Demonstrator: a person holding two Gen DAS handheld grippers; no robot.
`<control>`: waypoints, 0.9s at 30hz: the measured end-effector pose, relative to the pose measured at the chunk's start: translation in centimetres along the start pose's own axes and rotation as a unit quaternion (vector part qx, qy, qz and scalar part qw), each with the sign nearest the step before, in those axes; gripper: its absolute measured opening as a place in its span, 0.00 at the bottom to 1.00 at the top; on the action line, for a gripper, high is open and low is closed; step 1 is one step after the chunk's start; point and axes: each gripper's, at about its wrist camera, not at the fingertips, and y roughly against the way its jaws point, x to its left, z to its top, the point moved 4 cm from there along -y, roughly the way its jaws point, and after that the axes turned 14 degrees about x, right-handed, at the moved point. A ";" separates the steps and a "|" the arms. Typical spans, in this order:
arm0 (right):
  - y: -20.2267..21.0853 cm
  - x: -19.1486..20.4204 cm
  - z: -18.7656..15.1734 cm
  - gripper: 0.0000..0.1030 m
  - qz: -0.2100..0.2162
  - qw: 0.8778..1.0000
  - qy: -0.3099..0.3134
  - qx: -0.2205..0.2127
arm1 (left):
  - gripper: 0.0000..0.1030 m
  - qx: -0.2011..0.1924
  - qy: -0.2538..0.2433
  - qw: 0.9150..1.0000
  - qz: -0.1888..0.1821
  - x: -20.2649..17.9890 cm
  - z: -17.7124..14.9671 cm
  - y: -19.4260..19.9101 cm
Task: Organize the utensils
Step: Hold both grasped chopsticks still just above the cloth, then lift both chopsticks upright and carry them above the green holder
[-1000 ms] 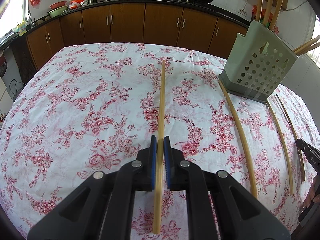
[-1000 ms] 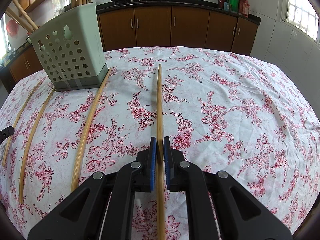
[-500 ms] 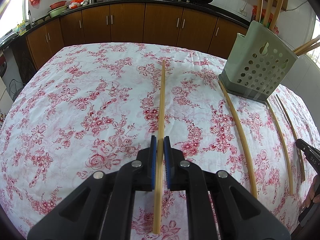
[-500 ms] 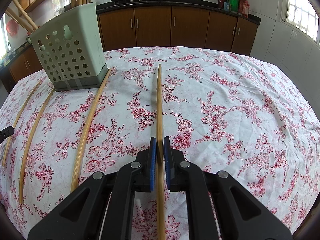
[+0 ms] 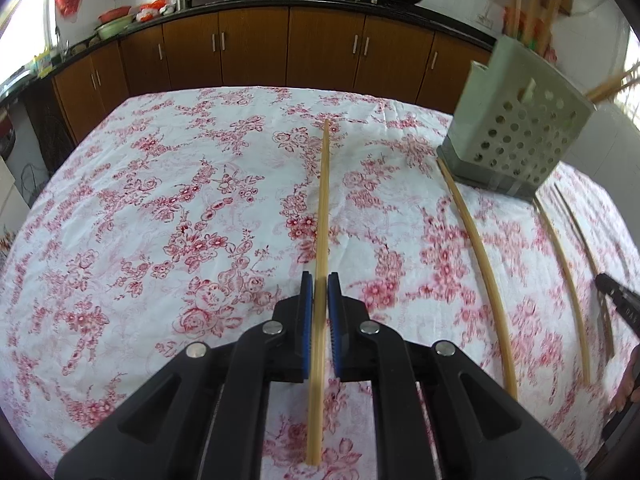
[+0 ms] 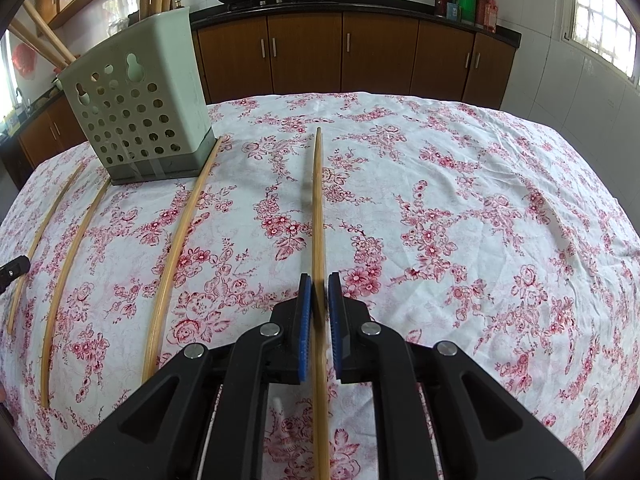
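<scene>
My left gripper is shut on a long bamboo chopstick that points away over the floral tablecloth. My right gripper is shut on another bamboo chopstick, also pointing away. A pale green perforated utensil holder stands at the right in the left wrist view and at the left in the right wrist view, with several chopsticks standing in it. Three loose chopsticks lie beside it: one nearest, one further left, one at the far left.
The table is covered by a white cloth with red flowers. Brown kitchen cabinets run behind it, with woks on the counter. The right gripper's tip shows at the right edge of the left wrist view.
The left wrist view has shifted slightly: the holder now sits a little further right and looks blurred. Both grippers stay shut on their chopsticks.
</scene>
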 end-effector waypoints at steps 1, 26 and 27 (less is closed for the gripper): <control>0.1 0.0 -0.3 0.13 -0.001 1.000 0.001 0.000 | 0.12 0.000 -0.004 1.000 0.002 -0.2 -0.2 0.1; 12.6 -0.7 3.3 0.07 0.026 0.984 -0.020 -0.177 | 0.08 -0.155 -0.031 0.987 -0.038 -1.5 4.2 14.4; 13.0 -0.7 3.6 0.07 0.032 0.983 -0.021 -0.182 | 0.08 -0.158 -0.034 0.986 -0.043 -1.6 4.3 15.1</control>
